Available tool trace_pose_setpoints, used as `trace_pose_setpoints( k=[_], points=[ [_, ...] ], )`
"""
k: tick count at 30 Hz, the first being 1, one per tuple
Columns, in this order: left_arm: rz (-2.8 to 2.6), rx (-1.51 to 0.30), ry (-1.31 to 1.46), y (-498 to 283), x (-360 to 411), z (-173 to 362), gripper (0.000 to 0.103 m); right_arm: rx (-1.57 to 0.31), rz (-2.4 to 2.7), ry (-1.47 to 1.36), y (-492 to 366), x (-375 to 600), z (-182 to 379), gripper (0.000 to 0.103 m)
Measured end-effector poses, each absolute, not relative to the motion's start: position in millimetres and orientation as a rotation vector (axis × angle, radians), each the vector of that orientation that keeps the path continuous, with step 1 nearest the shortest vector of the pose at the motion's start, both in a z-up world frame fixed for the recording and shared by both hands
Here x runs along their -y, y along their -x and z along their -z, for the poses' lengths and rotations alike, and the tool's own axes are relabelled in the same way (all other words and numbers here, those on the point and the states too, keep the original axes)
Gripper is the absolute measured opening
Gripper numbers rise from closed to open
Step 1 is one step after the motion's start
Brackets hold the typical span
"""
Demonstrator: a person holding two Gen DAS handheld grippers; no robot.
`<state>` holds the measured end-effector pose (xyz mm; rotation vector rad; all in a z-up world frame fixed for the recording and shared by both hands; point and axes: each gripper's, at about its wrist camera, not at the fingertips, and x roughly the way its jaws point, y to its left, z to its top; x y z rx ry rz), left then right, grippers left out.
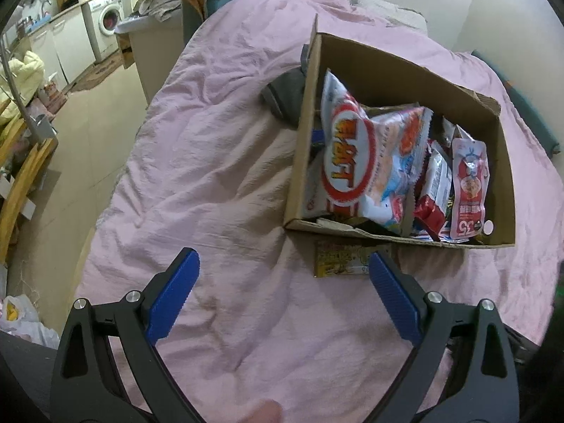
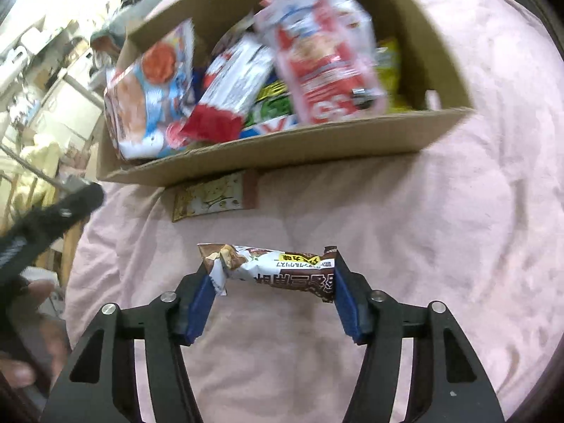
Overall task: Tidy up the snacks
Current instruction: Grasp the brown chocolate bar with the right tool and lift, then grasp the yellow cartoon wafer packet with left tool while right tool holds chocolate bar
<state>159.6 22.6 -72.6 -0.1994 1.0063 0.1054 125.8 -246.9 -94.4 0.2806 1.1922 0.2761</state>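
Observation:
A cardboard box [image 1: 398, 70] full of snack packets sits on a pink bedspread; it also shows in the right wrist view [image 2: 282, 144]. A flat yellow-brown packet [image 1: 338, 262] lies on the spread against the box's near wall, also in the right wrist view [image 2: 211, 201]. My left gripper [image 1: 283, 268] is open and empty, above the spread just left of that packet. My right gripper [image 2: 269, 271] is shut on a brown-and-white snack bar [image 2: 275, 269], held by its ends above the spread, short of the box.
The pink bedspread [image 1: 211, 158] covers the bed. A dark grey object [image 1: 285, 98] lies beside the box's left wall. The bed's left edge drops to a floor with cabinets and a washing machine [image 1: 105, 21]. The left gripper's body [image 2: 46, 225] shows at the left.

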Motion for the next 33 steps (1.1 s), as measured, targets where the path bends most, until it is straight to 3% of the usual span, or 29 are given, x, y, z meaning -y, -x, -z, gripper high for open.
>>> trace_pose_setpoints(
  k=[5,11,31,33],
  points=[
    [-0.058,-0.983,0.171,-159,0,93,0.103,-1.159,-0.239,-0.358,-108,274,84,0.06],
    [-0.018,-1.057,0.187,-167,29,136,0.103,-1.114,-0.227,-0.376,-104,285,81,0.06],
    [-0.062,-1.105,0.134,-211,57,176,0.103,-1.124,-0.231,-0.429,-107,284,85,0.06],
    [-0.053,-1.089,0.157,-209,52,175,0.098,-1.122,-0.233,-0.428,-108,283,84,0.06]
  ],
)
